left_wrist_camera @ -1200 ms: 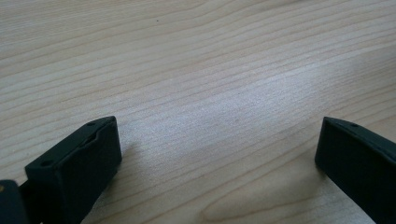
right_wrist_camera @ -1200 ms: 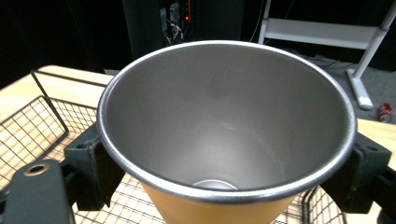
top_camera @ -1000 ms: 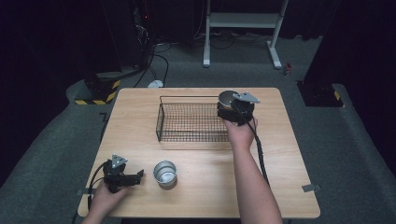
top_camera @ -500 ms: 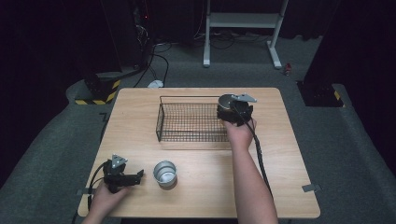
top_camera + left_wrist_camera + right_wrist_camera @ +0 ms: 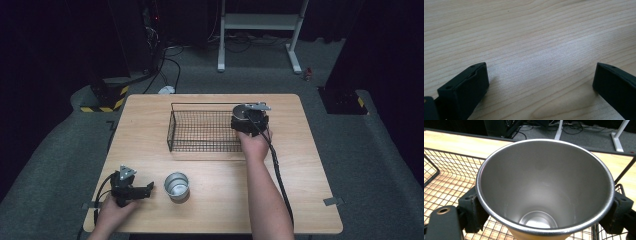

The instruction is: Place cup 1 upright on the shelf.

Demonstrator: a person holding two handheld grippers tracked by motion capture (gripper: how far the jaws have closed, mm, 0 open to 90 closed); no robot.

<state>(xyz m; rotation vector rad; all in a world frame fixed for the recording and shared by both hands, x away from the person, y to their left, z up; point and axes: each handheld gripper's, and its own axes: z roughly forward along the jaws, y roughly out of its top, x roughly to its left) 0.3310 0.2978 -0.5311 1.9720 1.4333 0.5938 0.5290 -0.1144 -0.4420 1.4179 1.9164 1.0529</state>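
Looking down, high view — desk: a wooden desk [image 5: 300, 200] on grey carpet, dark surroundings.
High view — basket: a black wire basket [image 5: 202, 131] stands on the far middle of the desk.
High view — right gripper: the right gripper [image 5: 246, 118] sits at the basket's right end, above its rim, carried by the right hand [image 5: 254, 143]; its black cable runs back along the forearm.
High view — held cup: a metal cup [image 5: 241, 111] shows as a round rim in that gripper, over the basket's right end.
High view — second cup: a second metal cup [image 5: 176, 185] stands upright on the near left part of the desk, open mouth up, well apart from the basket.
High view — left gripper: the left gripper [image 5: 145, 189] rests low at the near left corner in the left hand [image 5: 112, 209], jaws pointing toward the second cup, just beside it and not touching.
Left gripper view — jaws: the two black jaws are spread wide, with bare wood grain of the desk between them and nothing held.
Right gripper view — jaws: the jaws pinch the metal cup from both sides, just under its rim.
Right gripper view — held cup: the cup's mouth faces the camera; its inside is bare and shiny.
Right gripper view — basket: the wire mesh lies below and to the left of the cup, with a rim wire at the right.
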